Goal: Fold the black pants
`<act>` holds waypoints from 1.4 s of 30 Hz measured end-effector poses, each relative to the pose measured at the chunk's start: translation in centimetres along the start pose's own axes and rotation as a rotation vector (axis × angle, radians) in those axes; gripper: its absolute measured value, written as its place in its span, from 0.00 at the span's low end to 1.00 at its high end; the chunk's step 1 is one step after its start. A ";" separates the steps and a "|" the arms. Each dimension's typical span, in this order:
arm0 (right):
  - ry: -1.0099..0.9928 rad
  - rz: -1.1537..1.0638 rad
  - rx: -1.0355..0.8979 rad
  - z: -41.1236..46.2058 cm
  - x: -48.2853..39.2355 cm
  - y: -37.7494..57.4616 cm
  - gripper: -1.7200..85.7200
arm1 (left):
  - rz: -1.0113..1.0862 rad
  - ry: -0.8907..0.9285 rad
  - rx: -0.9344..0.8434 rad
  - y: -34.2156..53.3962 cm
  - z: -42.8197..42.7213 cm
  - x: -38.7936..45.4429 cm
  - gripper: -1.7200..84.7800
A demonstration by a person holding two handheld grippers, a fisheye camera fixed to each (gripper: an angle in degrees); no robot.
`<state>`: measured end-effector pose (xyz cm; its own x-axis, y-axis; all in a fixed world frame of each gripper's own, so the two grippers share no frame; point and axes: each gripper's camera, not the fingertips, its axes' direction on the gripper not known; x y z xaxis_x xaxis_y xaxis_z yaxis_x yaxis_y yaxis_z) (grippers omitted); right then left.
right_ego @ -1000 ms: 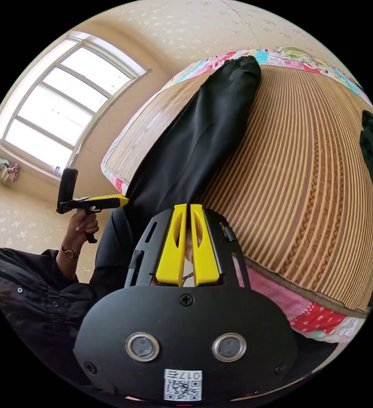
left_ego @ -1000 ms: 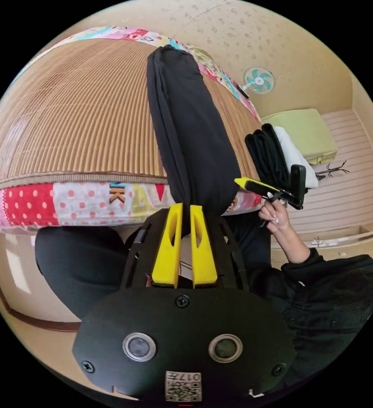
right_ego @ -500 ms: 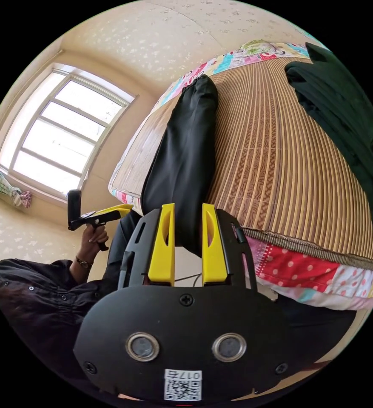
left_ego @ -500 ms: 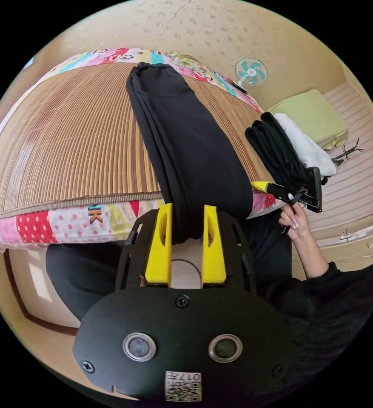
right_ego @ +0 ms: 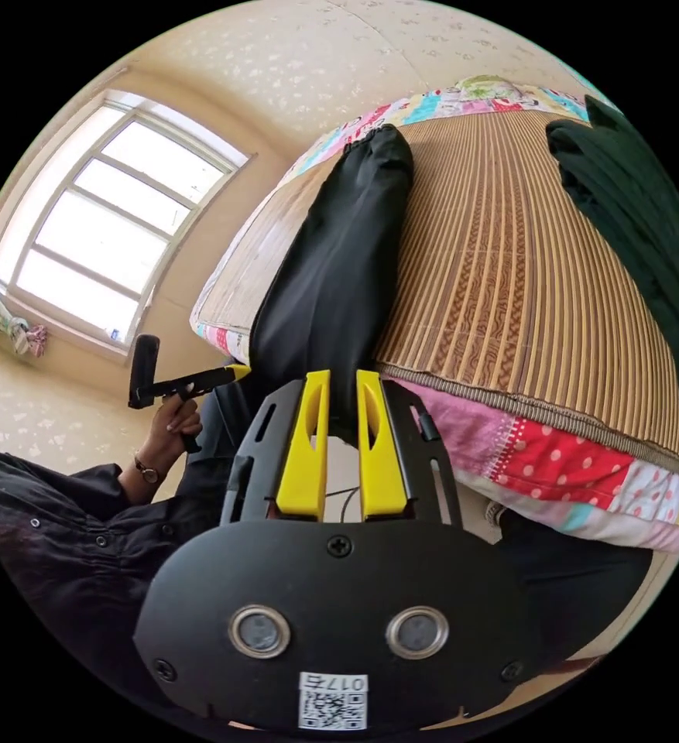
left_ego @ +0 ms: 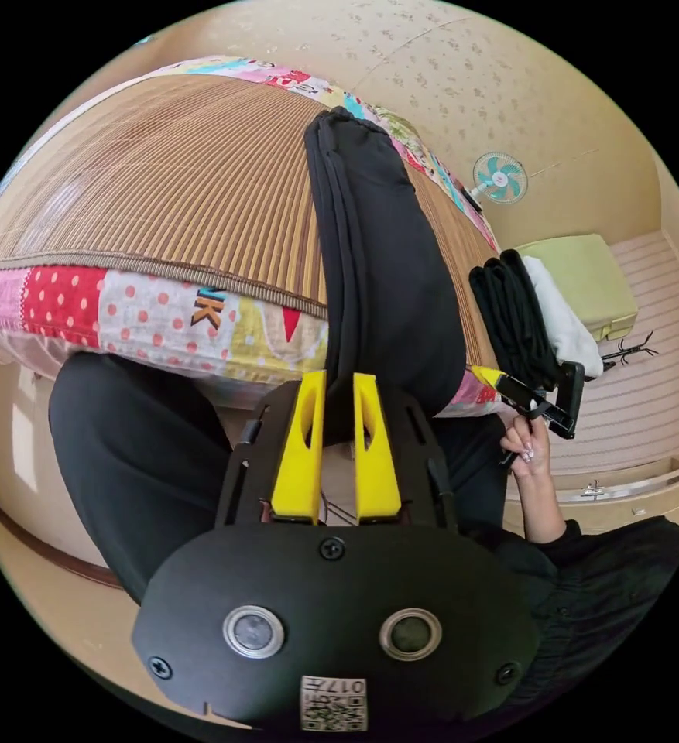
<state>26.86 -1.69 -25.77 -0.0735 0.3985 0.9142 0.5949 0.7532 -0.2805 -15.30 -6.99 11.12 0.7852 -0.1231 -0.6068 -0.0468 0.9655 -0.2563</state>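
We see a ribbed bamboo mat (left_ego: 169, 186) covering a bed edged with a patchwork quilt (left_ego: 145, 309). A stack of dark folded clothes (right_ego: 649, 224) lies on the mat. A small fan (left_ego: 500, 176) is on the wall, and a bright window (right_ego: 107, 240) is lit.

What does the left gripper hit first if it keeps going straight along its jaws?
The black pants: their near end already lies between the left gripper jaws at the bed edge. Whether the jaws press on the cloth is unclear.
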 end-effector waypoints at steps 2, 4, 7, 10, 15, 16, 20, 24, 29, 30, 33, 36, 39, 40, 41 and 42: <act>-0.130 0.022 0.052 -2.1 1.5 -0.2 0.14 | -0.004 0.043 0.099 0.1 -2.0 -0.5 0.13; -0.187 0.043 0.028 -2.7 2.9 -1.2 0.16 | 0.007 0.121 0.141 -0.9 -3.0 -1.4 0.16; -0.283 0.078 -0.053 -2.1 5.1 -2.4 0.17 | 0.022 0.164 -0.035 -2.9 -0.1 -2.0 0.18; -0.372 0.054 -0.116 -1.9 5.4 -2.1 0.17 | 0.073 0.062 -0.004 -2.1 -0.1 -1.4 0.16; -0.409 0.077 -0.116 -1.7 6.1 -1.2 0.13 | 0.052 0.199 -0.023 -1.1 -0.3 -2.0 0.08; -0.455 0.078 -0.143 -1.3 6.2 -1.3 0.10 | 0.066 0.208 -0.031 -1.1 -0.8 -2.3 0.08; -0.552 0.011 -0.083 -5.8 4.1 0.3 0.05 | 0.159 0.381 0.017 0.2 -6.1 -1.4 0.07; -0.715 -0.214 0.109 -16.5 -2.4 2.2 0.04 | 0.429 0.684 0.280 2.1 -20.1 3.7 0.07; -0.695 -0.650 0.341 -31.8 -16.0 1.4 0.04 | 0.732 0.738 0.563 1.1 -34.8 13.6 0.07; -0.689 -0.690 0.370 -33.2 -17.2 1.3 0.04 | 0.783 0.766 0.628 0.4 -37.5 15.5 0.07; -0.587 -0.772 0.512 -38.0 -21.5 0.3 0.04 | 0.765 0.781 0.680 -3.1 -41.2 19.1 0.07; -0.420 -0.680 0.514 -38.8 -22.1 -4.1 0.04 | 0.658 0.621 0.630 -8.7 -40.7 21.3 0.06; -0.314 -0.564 0.508 -36.5 -19.1 -10.4 0.04 | 0.557 0.612 0.584 -14.8 -38.1 21.2 0.07; -0.307 -0.507 0.488 -35.3 -17.5 -13.1 0.04 | 0.542 0.592 0.577 -17.1 -37.2 21.2 0.07; -0.296 -0.471 0.471 -34.0 -16.1 -15.6 0.04 | 0.539 0.571 0.573 -18.0 -36.7 21.3 0.07; -0.286 -0.463 0.465 -33.2 -15.4 -16.6 0.04 | 0.534 0.521 0.566 -19.7 -35.9 21.4 0.07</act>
<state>44.70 -37.75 -25.45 -0.4806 0.0574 0.8751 0.0539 0.9979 -0.0359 -19.69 -36.93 -23.83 0.3643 0.4140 -0.8342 0.0939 0.8749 0.4752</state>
